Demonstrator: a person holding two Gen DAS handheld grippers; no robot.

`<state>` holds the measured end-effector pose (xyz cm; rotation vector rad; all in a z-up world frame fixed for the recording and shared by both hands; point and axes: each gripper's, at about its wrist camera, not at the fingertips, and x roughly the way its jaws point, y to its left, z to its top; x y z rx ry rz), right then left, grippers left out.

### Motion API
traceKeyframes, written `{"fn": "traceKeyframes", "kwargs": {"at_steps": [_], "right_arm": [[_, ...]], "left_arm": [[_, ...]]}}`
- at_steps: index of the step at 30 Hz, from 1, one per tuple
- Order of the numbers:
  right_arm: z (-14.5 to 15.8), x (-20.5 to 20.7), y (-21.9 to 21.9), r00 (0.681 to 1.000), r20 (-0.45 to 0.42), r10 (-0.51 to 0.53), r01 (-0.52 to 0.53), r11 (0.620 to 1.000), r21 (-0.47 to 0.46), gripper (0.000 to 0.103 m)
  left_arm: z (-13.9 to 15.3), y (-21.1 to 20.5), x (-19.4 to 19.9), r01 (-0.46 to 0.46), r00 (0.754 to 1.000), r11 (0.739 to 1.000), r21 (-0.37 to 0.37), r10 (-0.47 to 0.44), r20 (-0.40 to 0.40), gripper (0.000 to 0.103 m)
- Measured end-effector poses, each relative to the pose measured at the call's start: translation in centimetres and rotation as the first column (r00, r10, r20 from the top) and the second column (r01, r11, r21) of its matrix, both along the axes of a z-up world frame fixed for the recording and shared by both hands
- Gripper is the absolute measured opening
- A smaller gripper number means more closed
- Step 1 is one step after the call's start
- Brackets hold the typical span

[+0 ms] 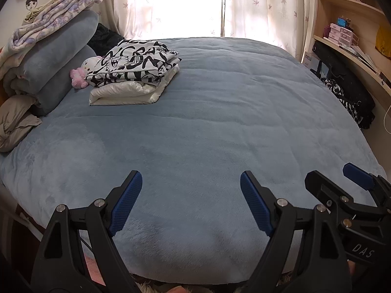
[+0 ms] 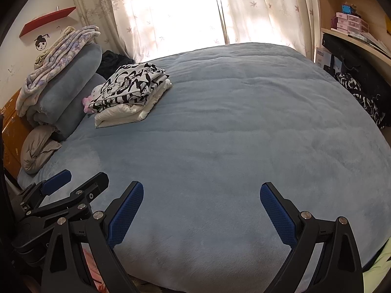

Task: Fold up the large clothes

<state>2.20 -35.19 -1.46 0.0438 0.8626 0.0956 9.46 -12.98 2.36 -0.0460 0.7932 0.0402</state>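
A folded black-and-white patterned garment point(image 1: 136, 63) lies on a folded white padded garment point(image 1: 127, 92) at the far left of the blue bed point(image 1: 207, 127). The same stack shows in the right wrist view point(image 2: 129, 85). My left gripper point(image 1: 191, 190) is open and empty above the bed's near edge. My right gripper point(image 2: 201, 201) is open and empty beside it. The right gripper shows at the right edge of the left wrist view point(image 1: 342, 183); the left gripper shows at the left of the right wrist view point(image 2: 73, 183). Neither touches any clothing.
Rolled blue bedding point(image 1: 61, 56) with a floral blanket point(image 1: 48, 22) is piled at the head of the bed, with a grey cushion point(image 1: 14, 124) below. A pink plush toy point(image 1: 78, 75) lies by the stack. Dark clothes point(image 1: 347, 97) hang under the shelves at right.
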Motion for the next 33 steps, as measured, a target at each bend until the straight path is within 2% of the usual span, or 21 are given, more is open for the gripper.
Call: {"fn": "traceKeyframes", "kwargs": {"at_steps": [33], "right_arm": [[-1.0, 0.2, 1.0, 1.0, -0.007, -0.017, 0.017, 1.0, 0.005, 0.097]], "left_arm": [[-1.3, 0.9, 1.0, 0.014, 1.0, 1.0, -0.003, -0.014, -0.023, 0.081]]}}
